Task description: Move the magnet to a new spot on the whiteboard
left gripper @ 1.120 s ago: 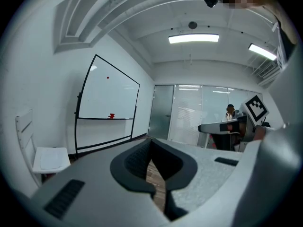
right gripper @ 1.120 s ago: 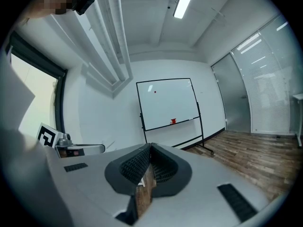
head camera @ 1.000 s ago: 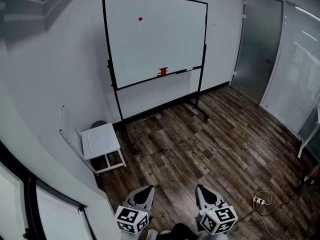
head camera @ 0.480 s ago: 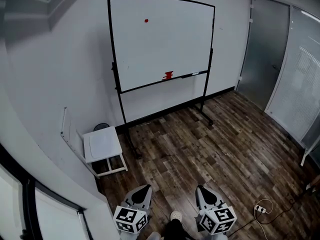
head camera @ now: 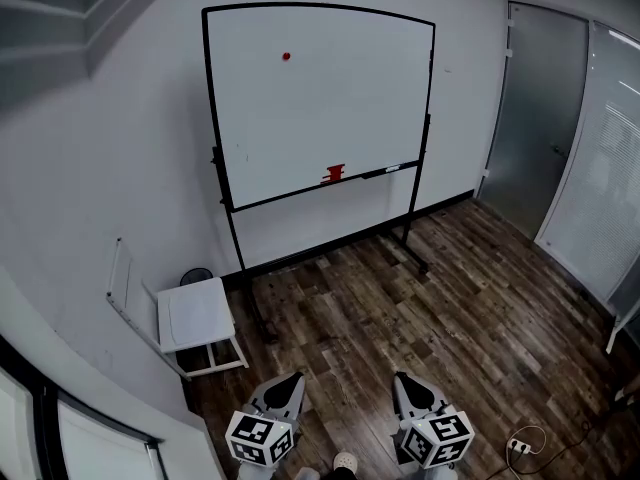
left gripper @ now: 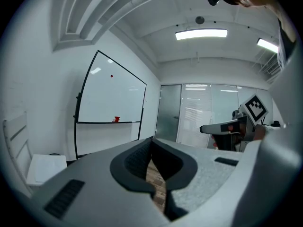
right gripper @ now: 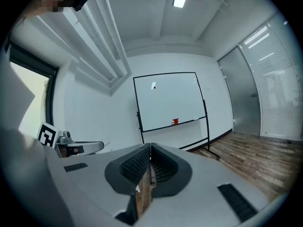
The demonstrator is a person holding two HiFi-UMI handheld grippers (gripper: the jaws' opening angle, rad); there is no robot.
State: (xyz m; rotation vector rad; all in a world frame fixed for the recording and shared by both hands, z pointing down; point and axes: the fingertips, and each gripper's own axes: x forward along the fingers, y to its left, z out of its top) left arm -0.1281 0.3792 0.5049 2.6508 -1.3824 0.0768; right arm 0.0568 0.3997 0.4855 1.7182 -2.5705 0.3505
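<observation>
A small red magnet (head camera: 286, 56) sticks high on the whiteboard (head camera: 330, 138), which stands on a black wheeled frame against the far wall. The magnet (left gripper: 111, 76) also shows in the left gripper view and the magnet (right gripper: 154, 86) in the right gripper view. A red object (head camera: 334, 173) rests on the board's tray beside a marker (head camera: 391, 169). My left gripper (head camera: 291, 381) and right gripper (head camera: 402, 380) hang side by side at the bottom edge, far from the board. Both are shut with nothing between the jaws.
A white low table (head camera: 197, 317) stands by the left wall near the board's foot. A grey door (head camera: 537, 118) and glass partition (head camera: 610, 198) line the right. A power strip with cable (head camera: 524, 438) lies on the wood floor at lower right.
The whiteboard has grown larger and sits a little lower in the head view as I moved toward it. Both grippers keep their place at the bottom edge, still shut.
</observation>
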